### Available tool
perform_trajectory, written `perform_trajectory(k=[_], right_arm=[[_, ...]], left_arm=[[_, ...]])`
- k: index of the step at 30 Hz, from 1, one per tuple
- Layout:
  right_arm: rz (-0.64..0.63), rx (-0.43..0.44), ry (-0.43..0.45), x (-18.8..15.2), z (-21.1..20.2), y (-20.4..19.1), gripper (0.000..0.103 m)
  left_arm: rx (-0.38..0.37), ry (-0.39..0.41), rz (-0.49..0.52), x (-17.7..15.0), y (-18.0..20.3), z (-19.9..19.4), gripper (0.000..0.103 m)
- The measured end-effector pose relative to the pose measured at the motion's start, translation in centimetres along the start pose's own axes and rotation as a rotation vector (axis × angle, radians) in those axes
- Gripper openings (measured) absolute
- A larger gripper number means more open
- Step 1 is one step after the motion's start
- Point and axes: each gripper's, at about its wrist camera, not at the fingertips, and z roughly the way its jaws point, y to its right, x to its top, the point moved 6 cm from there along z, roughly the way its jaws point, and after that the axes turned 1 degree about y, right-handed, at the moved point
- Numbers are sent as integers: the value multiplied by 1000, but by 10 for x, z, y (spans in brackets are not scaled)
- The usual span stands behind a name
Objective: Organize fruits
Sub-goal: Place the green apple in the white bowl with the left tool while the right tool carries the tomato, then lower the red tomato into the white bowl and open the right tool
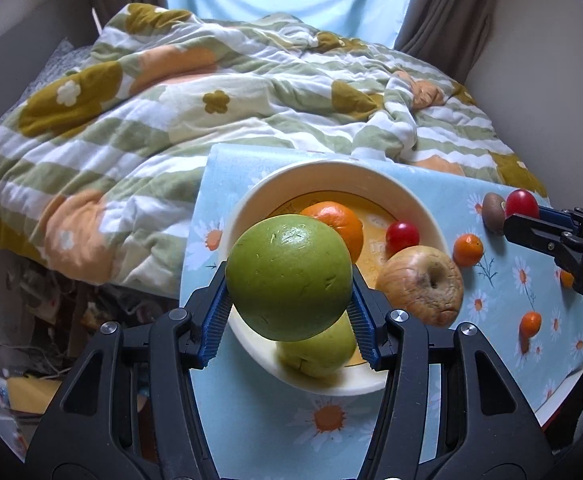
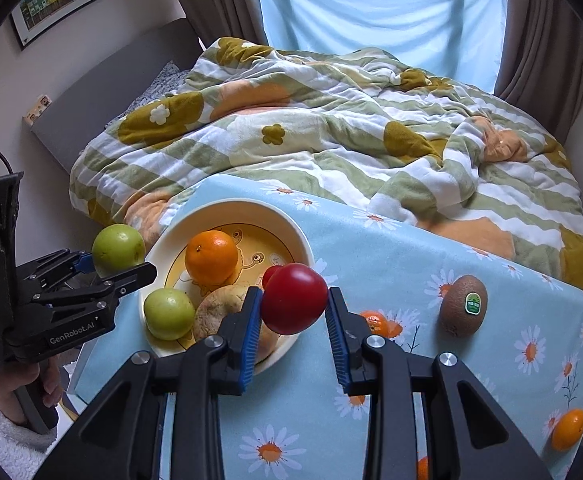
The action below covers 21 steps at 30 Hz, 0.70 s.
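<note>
I have the bowl (image 1: 247, 208) on the daisy cloth (image 2: 411, 240) already holding an orange, a wrinkled apple, a green apple and a small red fruit. My left gripper (image 1: 289, 304) clamps the big green apple (image 1: 289, 276) over the rim at seven o'clock: I'd lower it into the gap before releasing. My right gripper (image 2: 293, 312) pinches the red plum (image 2: 293, 298) at five o'clock; it should wait its turn.

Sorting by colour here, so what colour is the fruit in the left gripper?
Green fruit, clearest in the left wrist view.
</note>
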Motion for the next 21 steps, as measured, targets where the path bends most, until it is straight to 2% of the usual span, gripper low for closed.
perform_trajectory(k=[7,14,15,16,17,21], right_arm=[[61,-33,-3,-4,11,-6,30],[88,-53,4,-8,7,-8,30],[91,-53,4,-9,7,-8,30],[94,-52,3,-9,7,-7,30],[96,-51,3,-9,7,-7,30],[88,-44,-2,-7,7,-8,30]], left_arm=[[-41,-38,50,-2,-7,25,60],[-24,-24,101,1,-6,25,62],[-15,-16,115,2,-5,23,71],[-11,-4,124,4,-4,20,93],[-9,13,122,6,-4,17,103],[-20,39,92,12,-7,5,103]])
